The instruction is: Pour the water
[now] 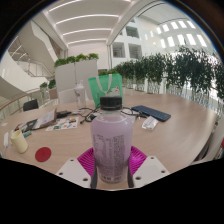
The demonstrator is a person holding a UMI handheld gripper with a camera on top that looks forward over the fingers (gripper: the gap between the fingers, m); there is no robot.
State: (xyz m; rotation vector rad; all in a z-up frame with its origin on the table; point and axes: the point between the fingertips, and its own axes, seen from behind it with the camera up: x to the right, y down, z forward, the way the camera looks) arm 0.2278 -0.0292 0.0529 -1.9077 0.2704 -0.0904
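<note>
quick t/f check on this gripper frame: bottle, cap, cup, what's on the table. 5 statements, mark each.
1. The clear bottle sits between the gripper fingers. True.
2. The bottle's cap is off. False: a white cap is on it.
3. A green cup shows just beyond the bottle. True.
4. The round coaster on the table is blue. False: the coaster is red.
5. The bottle lies on its side on the table. False: it stands upright between the pink pads.
</note>
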